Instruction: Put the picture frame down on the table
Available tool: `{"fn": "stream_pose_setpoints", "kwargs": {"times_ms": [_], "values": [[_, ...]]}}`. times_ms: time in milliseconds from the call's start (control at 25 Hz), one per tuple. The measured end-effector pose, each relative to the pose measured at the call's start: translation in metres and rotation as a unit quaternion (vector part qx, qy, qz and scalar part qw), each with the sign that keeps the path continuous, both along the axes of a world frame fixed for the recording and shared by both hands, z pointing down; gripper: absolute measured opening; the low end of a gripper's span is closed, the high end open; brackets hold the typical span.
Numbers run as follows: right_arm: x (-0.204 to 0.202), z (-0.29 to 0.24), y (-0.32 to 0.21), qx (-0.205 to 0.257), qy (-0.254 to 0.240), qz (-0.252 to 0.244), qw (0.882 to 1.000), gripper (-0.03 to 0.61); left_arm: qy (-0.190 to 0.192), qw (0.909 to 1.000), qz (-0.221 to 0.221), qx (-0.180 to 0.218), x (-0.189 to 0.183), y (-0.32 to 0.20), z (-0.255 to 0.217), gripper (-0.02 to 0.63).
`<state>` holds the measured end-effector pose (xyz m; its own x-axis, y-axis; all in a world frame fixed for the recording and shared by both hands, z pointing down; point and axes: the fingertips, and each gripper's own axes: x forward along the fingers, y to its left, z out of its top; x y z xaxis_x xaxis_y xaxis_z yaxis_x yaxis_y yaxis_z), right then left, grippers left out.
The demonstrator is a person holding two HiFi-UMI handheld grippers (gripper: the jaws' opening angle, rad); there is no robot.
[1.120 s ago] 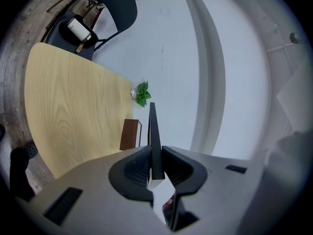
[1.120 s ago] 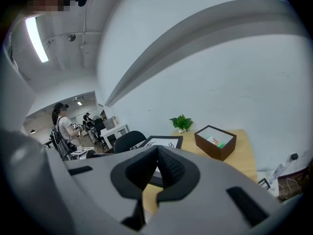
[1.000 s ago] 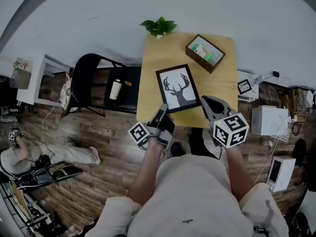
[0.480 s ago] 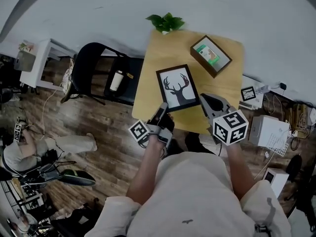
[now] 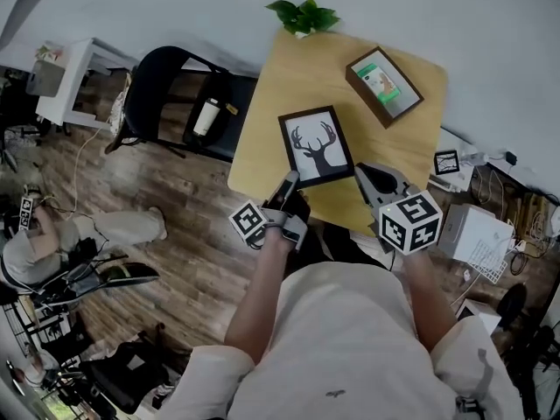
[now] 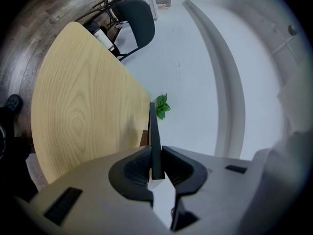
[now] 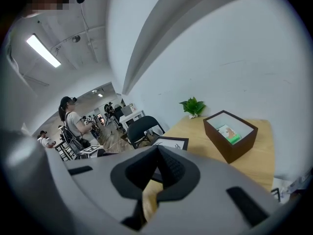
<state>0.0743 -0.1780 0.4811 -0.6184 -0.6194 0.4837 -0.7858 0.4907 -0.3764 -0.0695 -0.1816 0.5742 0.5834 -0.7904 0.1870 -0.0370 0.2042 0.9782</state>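
The black picture frame (image 5: 316, 145) with a deer silhouette hangs over the near half of the wooden table (image 5: 262, 121), lifted off the wood. My left gripper (image 5: 289, 182) is shut on its near left corner. In the left gripper view the frame (image 6: 154, 136) runs edge-on between the jaws, with the table (image 6: 83, 116) spread out to its left. My right gripper (image 5: 371, 177) is just right of the frame's near edge, shut with nothing in it. In the right gripper view the frame (image 7: 171, 142) shows beyond the shut jaws.
A dark brown open box (image 5: 385, 86) with a green card inside sits at the table's far right, and a small plant (image 5: 304, 16) at its far edge. A black chair (image 5: 166, 94) carrying a bottle (image 5: 203, 116) stands left of the table. White boxes (image 5: 477, 234) lie on the floor to the right.
The head view has swung, so the table sits higher and more to the right. The frame has risen slightly in view, still in the left gripper. The right gripper stays beside it.
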Motion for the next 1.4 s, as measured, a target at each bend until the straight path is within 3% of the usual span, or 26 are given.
{"fn": "stream_pose_setpoints", "kwargs": {"times_ms": [840,1400], "values": [[0.003,0.026,-0.006,-0.027,0.015,-0.005,1.000,-0.002,0.002,0.9996,-0.002,-0.028,0.005,-0.013,0.050,0.066],[0.005,0.038,-0.006,-0.041,0.013,-0.005,0.999,-0.002,-0.031,0.9988,0.005,-0.037,0.007,-0.010,0.069,0.066]]}}
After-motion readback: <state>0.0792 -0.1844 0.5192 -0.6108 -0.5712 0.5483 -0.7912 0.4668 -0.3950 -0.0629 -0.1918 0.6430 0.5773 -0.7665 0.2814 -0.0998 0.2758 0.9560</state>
